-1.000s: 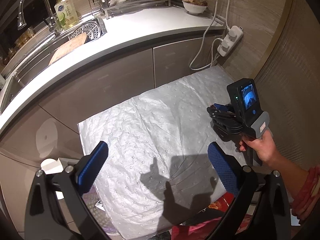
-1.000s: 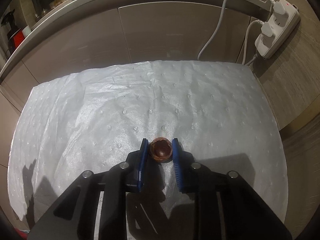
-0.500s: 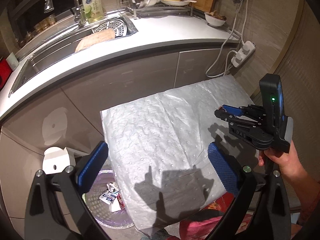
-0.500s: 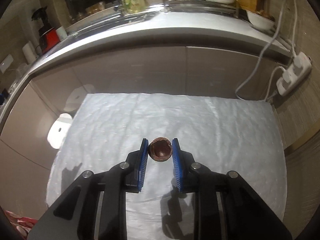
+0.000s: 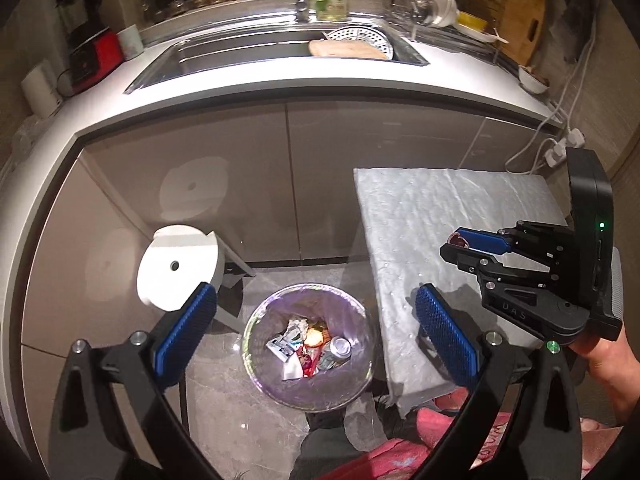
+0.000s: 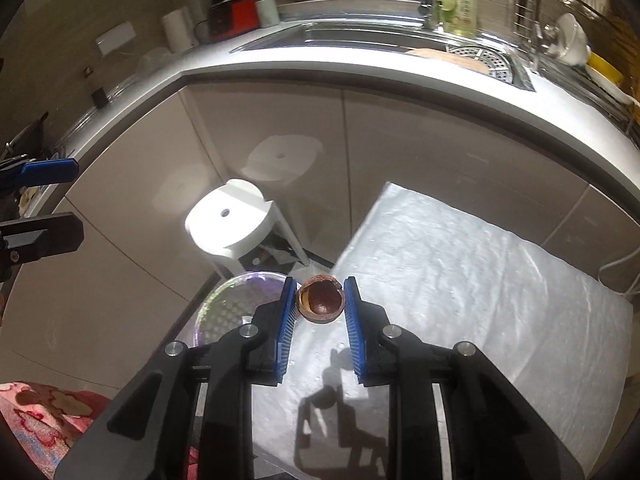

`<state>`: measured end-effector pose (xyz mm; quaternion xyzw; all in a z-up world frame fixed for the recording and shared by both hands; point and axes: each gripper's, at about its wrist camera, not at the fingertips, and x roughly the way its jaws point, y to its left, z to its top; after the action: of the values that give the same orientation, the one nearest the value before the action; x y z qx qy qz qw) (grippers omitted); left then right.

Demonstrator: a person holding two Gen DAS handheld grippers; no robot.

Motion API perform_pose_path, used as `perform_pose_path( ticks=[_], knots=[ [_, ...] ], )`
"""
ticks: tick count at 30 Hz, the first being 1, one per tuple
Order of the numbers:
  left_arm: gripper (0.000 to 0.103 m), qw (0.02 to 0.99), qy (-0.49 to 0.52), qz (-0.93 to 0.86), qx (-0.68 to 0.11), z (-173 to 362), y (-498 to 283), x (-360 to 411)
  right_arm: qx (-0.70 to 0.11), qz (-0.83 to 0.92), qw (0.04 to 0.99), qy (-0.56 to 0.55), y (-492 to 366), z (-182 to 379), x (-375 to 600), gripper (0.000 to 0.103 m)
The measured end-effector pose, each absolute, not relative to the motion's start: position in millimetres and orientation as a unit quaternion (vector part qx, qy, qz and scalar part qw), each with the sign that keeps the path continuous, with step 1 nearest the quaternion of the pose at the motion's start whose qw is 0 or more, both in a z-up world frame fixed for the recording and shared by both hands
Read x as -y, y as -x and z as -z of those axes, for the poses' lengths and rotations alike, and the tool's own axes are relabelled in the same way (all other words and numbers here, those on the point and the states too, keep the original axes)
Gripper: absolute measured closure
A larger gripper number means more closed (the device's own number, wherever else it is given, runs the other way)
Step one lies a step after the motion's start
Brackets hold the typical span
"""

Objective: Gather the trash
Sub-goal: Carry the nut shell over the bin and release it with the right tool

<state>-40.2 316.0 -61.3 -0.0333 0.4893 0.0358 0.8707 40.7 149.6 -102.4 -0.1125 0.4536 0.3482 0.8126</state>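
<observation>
A brown round shell piece sits pinched between the blue pads of my right gripper, held above the left edge of the white padded table. In the left wrist view that right gripper hovers over the table with the brown shell at its tip. My left gripper stands wide open with nothing in it, above a round trash bin on the floor that holds several wrappers and a can. The bin's rim shows just left of my right gripper.
A white round stool stands left of the bin, close to the beige cabinet fronts. The curved white counter with a sink runs behind. A power strip hangs at the right wall. Pink cloth lies at the bottom.
Both grippers have swung left, away from the middle of the table. The bin and stool have come fully into view under my left gripper. The right gripper has risen, still holding the shell.
</observation>
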Motion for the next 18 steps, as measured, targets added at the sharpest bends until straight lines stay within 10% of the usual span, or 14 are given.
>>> perform_pose_path(
  ticks=[18],
  knots=[
    [0.008, 0.851, 0.04, -0.064, -0.52, 91, 74, -404, -0.571, -0.357, 0.722, 0.155, -8, 245, -275, 0.078]
  ],
)
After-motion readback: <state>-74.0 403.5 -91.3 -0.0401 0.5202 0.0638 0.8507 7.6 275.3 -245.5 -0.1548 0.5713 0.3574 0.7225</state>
